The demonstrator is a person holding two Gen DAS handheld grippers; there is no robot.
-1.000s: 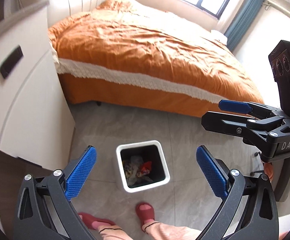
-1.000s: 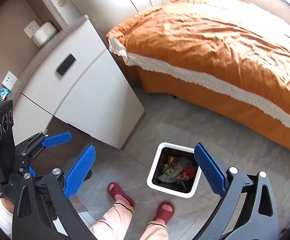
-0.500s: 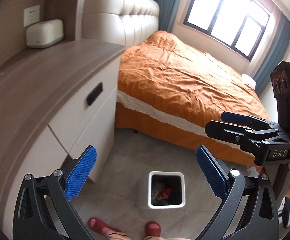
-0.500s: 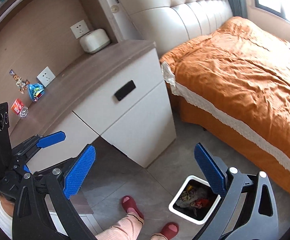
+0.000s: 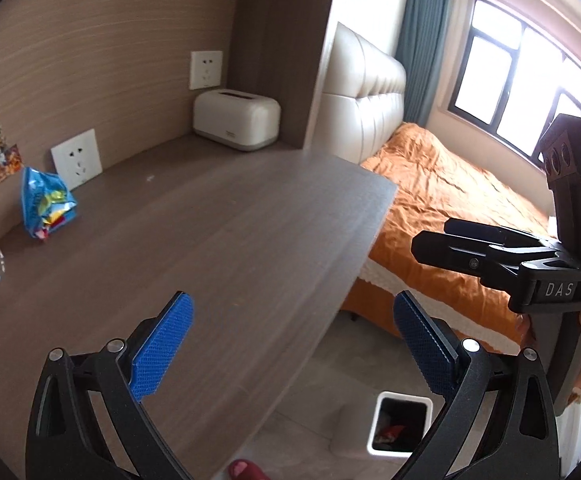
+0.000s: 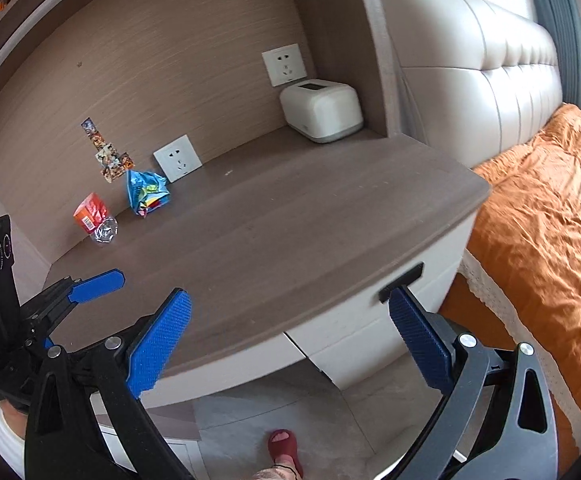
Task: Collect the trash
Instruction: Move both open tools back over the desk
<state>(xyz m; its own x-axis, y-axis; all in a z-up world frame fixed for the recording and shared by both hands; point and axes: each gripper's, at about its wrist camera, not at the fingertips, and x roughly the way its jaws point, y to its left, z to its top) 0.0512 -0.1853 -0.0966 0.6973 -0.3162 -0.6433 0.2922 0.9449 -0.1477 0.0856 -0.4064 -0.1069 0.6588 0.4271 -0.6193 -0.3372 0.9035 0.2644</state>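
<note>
Above the brown wood-grain desk top (image 6: 290, 240), both my grippers hang in the air with nothing between the fingers. My left gripper (image 5: 290, 344) has its blue pads wide apart; the left pad sits over the desk surface low in the frame, the right pad over the grey floor past the desk edge. My right gripper (image 6: 290, 340) is spread just as wide, its pads low centre of its own frame, straddling the front edge of the desk.

Trash on the desk, far left against the back panel:
- blue crumpled snack bag (image 5: 46, 202) (image 6: 146, 192), left of centre, just beside a white wall socket (image 6: 177, 159).
- red wrapper (image 6: 89, 213) further left, touching a clear crumpled plastic piece (image 6: 105, 232); in the left view both sit at the very left edge.

White trash bin (image 5: 401, 424), bottom right of the left view, on the floor between my left gripper's right finger and the desk edge; open top, some red and pale scraps inside.

Other notes: cream toaster-shaped box (image 6: 321, 110) at the back corner of the desk, upper centre, under a second socket. Orange bedspread (image 6: 550, 220) fills the right side. One red slipper (image 6: 284, 452) at bottom centre.
</note>
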